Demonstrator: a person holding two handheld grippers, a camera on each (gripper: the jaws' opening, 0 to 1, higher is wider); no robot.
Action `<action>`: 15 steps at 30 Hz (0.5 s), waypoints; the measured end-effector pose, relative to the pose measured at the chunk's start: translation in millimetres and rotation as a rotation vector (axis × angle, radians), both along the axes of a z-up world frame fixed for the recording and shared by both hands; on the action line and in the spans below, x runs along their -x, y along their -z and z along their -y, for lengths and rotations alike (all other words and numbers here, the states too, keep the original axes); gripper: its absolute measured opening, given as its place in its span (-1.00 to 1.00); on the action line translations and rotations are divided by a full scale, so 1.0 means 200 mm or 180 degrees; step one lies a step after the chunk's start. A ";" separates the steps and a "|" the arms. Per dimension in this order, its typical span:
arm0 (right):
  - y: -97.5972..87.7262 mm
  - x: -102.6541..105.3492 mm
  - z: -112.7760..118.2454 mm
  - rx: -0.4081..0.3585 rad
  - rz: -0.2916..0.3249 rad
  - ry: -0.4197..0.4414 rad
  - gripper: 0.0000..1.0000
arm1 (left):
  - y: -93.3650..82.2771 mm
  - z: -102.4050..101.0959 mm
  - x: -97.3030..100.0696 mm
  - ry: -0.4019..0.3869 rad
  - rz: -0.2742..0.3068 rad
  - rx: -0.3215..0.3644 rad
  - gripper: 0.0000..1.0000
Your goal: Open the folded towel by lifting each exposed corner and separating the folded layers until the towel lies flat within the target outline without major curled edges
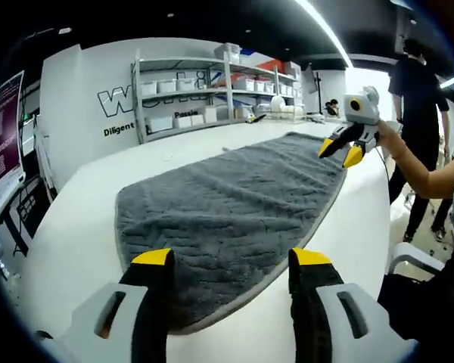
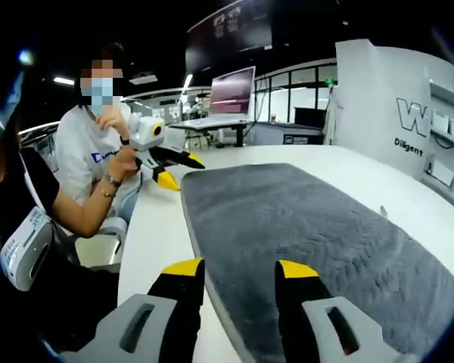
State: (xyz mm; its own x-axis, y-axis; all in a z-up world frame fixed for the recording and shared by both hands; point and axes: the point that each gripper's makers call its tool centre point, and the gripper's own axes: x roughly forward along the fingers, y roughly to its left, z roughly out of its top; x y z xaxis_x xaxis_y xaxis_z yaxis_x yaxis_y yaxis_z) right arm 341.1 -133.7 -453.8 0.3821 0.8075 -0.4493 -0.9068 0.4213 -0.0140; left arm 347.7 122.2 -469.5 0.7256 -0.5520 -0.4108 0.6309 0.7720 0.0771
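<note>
A grey towel (image 1: 227, 204) lies spread out lengthwise on the white table (image 1: 76, 234), its surface mostly flat. My left gripper (image 1: 231, 261) hovers open over the towel's near end, with nothing between its yellow-tipped jaws. At the far end, a hand holds my right gripper (image 1: 340, 151) just above the towel's right corner. From the right gripper view the towel (image 2: 303, 219) runs away from me. My right gripper (image 2: 240, 268) stands open over the towel's left edge, gripping nothing. The left gripper (image 2: 180, 172) hangs past the towel's far corner, apart from it.
Metal shelves (image 1: 212, 83) with white bins stand behind the table. A person in black (image 1: 416, 91) stands at the right. A monitor (image 1: 4, 136) is at the left. A seated person (image 2: 91, 159) holds the grippers beside the table (image 2: 155, 227). A laptop (image 2: 231, 94) sits on a far desk.
</note>
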 end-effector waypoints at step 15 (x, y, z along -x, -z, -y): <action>0.04 -0.09 0.53 0.0197 -0.0076 0.0859 0.70 | -0.03 -0.03 0.00 -0.0126 0.0077 0.0078 0.94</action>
State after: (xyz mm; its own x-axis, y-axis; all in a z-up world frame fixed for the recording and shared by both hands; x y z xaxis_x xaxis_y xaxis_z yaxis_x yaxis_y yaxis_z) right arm 358.9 -239.6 -461.7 0.5684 0.6487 -0.5061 -0.7623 0.6467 -0.0271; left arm 348.2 128.5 -462.7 0.7567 -0.5322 -0.3797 0.5980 0.7982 0.0728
